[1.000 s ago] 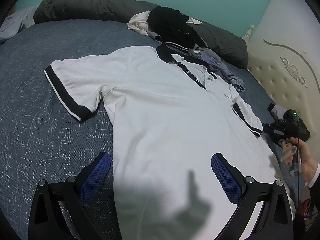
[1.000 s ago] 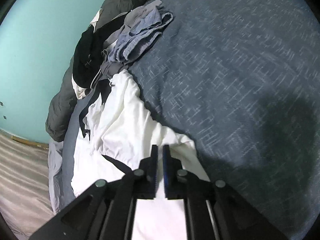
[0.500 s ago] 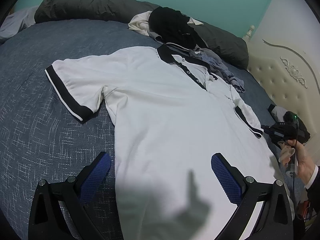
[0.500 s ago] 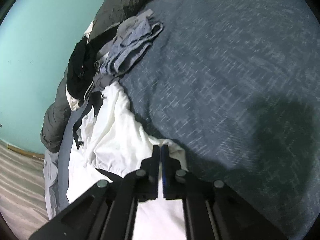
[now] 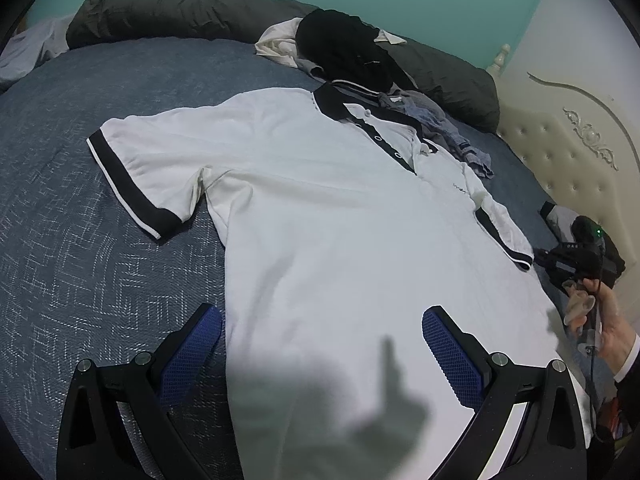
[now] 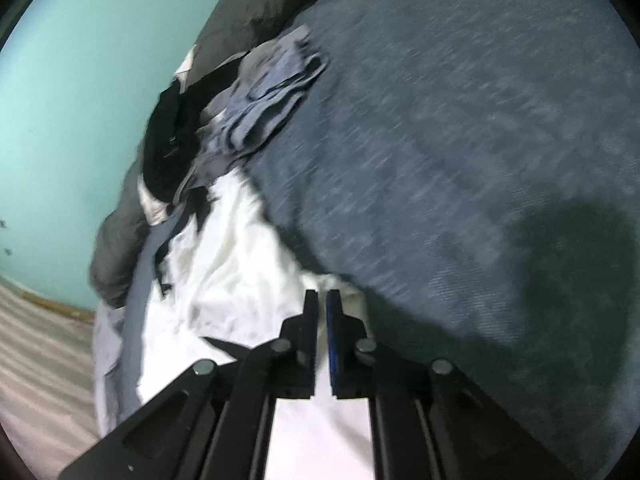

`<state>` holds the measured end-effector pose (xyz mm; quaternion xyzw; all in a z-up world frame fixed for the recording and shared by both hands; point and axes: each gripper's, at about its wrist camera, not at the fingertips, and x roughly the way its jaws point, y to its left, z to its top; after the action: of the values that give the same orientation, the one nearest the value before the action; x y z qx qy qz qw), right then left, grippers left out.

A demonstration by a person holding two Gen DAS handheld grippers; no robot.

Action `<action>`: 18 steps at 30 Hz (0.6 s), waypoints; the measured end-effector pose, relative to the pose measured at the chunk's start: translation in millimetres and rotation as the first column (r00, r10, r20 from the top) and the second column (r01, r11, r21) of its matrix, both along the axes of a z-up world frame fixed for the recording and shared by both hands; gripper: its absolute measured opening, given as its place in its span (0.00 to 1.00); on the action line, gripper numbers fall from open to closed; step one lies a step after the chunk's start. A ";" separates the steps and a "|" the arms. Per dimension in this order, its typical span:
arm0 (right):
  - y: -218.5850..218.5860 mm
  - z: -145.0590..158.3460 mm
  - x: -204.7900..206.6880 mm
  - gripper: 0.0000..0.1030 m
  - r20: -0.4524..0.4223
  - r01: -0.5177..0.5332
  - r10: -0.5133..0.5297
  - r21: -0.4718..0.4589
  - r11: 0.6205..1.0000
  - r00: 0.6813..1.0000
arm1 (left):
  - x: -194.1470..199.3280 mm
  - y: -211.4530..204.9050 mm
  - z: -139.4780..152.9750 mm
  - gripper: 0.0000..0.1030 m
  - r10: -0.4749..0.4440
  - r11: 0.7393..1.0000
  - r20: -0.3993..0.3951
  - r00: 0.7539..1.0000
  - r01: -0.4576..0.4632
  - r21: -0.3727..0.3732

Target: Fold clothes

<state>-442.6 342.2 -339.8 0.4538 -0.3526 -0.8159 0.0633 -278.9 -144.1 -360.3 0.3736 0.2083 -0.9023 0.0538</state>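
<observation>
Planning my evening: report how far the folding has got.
Done: white polo shirt spread flat on bed. In hand: left claw open over its hem, right claw shut at its edge. Left: every fold, plus the clothes pile.

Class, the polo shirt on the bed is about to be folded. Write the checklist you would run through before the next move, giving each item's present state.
1. Polo shirt spread flat, buttons up: ok.
2. Left gripper jaws open, over the shirt's lower side edge: ok.
3. Right gripper jaws shut at the far sleeve: ok.
4. Cloth actually pinched between the right jaws: cannot tell.
5. Clothes pile apart from the collar: not ok, it lies against it.
</observation>
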 end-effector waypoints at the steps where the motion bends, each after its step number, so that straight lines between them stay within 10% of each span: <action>1: 1.8 0.9 1.1 0.05 -0.002 0.003 -0.002 0.010 1.000 1.000 | -0.3 0.3 -0.7 1.00 0.001 1.000 0.002 1.000 -0.001 -0.002; 10: 0.0 16.9 -5.5 0.05 -0.063 -0.057 0.056 -0.011 0.998 0.996 | -1.7 3.7 -2.7 1.00 -0.003 1.000 0.008 1.000 0.003 -0.014; 18: -10.3 -4.1 -16.9 0.05 0.050 -0.058 0.055 0.072 0.996 0.997 | -1.4 2.6 -1.2 1.00 -0.002 1.000 0.003 1.000 0.002 -0.008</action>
<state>-459.5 331.9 -343.9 0.4849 -0.3110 -0.8151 0.0614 -280.3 -141.6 -361.5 0.3748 0.2040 -0.9027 0.0546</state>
